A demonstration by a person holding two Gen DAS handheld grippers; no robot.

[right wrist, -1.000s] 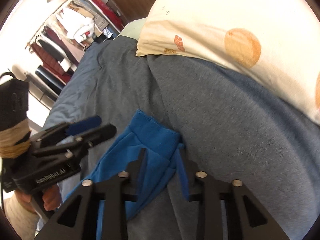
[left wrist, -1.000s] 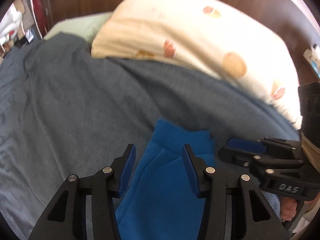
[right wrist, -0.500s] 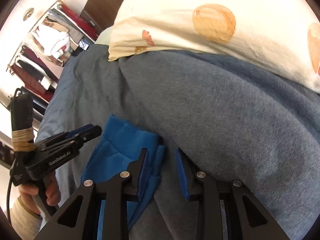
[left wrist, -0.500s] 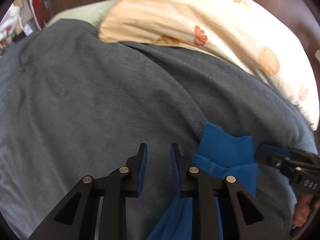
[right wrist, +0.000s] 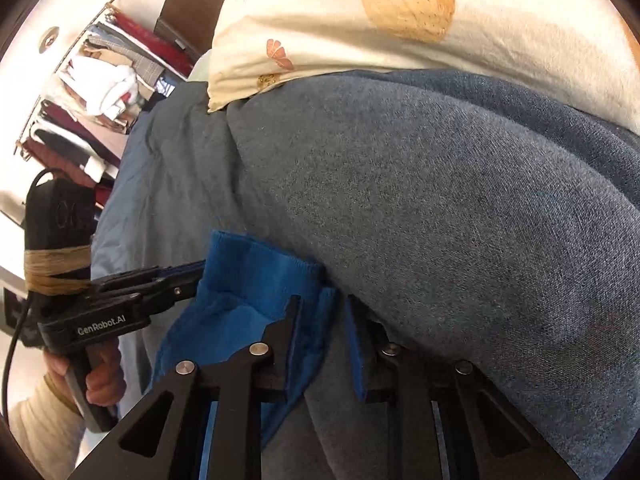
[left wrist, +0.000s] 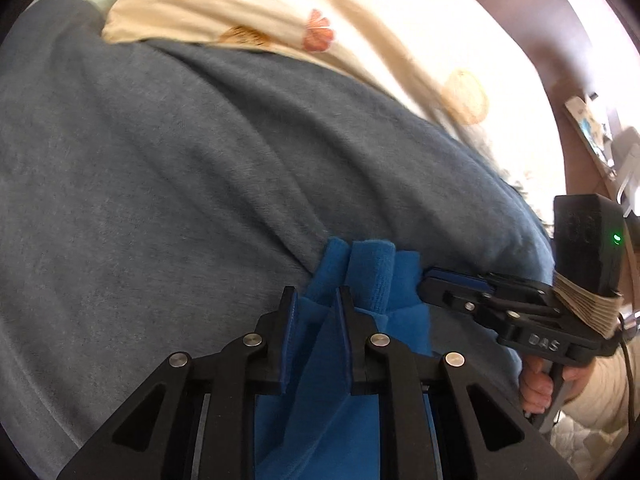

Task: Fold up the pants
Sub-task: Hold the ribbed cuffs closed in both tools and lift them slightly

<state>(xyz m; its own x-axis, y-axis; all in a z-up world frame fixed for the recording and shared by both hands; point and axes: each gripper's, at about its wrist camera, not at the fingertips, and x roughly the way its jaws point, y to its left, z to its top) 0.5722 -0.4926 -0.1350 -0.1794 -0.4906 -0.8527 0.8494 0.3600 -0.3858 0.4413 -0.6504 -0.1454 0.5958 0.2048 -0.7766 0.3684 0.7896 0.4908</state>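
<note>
Blue pants: we find them bunched at the near edge of the bed, on the grey blanket below the fruit-print pillow. Left gripper: jaws just closing, narrow, pinching a fold of the cloth. Right gripper: jaws just closing, narrow; the pants' edge lies between them, though we cannot tell whether both pads press it.

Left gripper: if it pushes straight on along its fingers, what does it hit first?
The blue pants: the left gripper, whose jaws have just been closing, already has a fold of them between its fingers. Past the cloth edge lies the grey blanket, likely next, though depth is unclear.
</note>
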